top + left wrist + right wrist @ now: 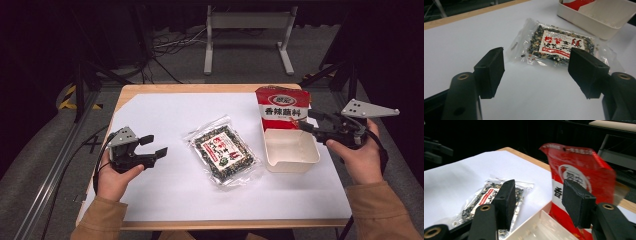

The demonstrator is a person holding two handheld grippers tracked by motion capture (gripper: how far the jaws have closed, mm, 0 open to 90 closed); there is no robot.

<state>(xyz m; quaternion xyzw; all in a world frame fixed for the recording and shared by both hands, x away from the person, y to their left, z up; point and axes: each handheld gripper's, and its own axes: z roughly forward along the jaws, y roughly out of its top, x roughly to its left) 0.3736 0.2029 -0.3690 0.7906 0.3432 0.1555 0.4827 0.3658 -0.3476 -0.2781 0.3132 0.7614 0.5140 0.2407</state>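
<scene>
The red packet point(281, 110) stands propped in the white bin point(291, 150) near the table's right edge, so it leans upright. The right gripper point(311, 121), jaws spread and empty, hovers just beside it. The left gripper point(152, 146), also spread, faces the clear seed bag point(223, 150) lying flat mid-table.

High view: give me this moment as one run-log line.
left claw: open, empty | right claw: open, at red packet | red packet: leaning in white tray | clear packet: flat on paper

Glossy clear plastic seed packet point(223, 152), shiny red foil pouch point(281, 106) and smooth matt white plastic tub point(291, 150) on paper-covered wooden tabletop point(165, 90).
</scene>
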